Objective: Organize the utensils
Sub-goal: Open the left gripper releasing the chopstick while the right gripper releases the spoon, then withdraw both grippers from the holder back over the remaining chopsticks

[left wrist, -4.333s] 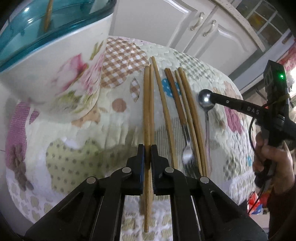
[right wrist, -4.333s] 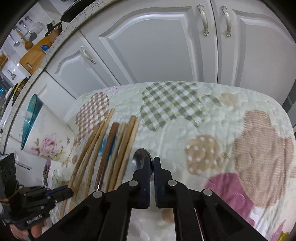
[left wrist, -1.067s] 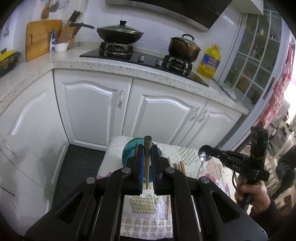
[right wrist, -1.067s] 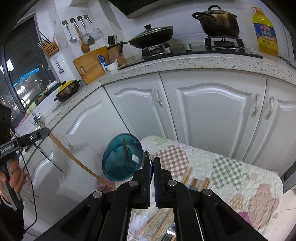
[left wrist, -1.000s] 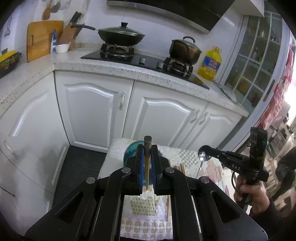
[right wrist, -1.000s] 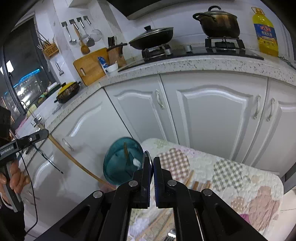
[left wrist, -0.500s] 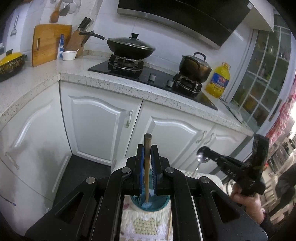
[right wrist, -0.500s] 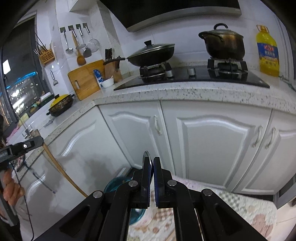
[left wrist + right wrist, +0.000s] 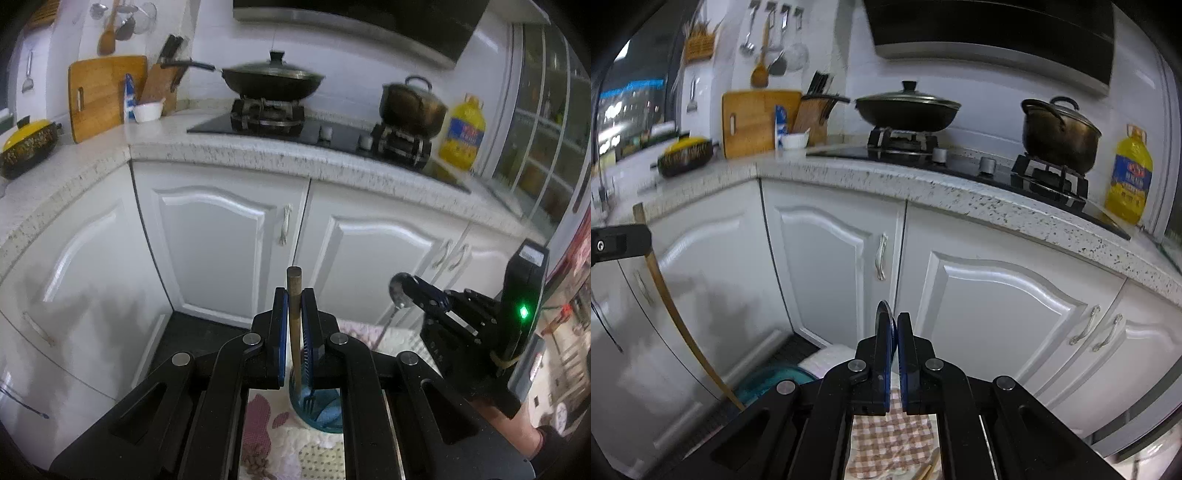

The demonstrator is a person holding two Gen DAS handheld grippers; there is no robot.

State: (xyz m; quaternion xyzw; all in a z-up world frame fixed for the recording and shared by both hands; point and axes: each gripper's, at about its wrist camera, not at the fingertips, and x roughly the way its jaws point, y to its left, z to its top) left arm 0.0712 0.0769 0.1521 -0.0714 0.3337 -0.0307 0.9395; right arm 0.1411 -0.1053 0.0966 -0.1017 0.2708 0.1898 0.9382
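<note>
My left gripper is shut on a wooden chopstick that hangs down into the teal utensil holder below it, where a fork stands. My right gripper is shut on a metal spoon, its bowl edge showing between the pads. In the left wrist view the right gripper holds the spoon bowl-up, right of and above the holder. In the right wrist view the chopstick slants down to the holder rim.
A quilted patchwork cloth covers the surface under both grippers; chopstick tips lie on it. White cabinet doors stand behind, under a speckled counter with wok, pot and oil bottle.
Both grippers have risen and tilted up since the cloth-level grasp. The left chopstick has moved over the holder and its lower end now reaches into it. The spoon stays held.
</note>
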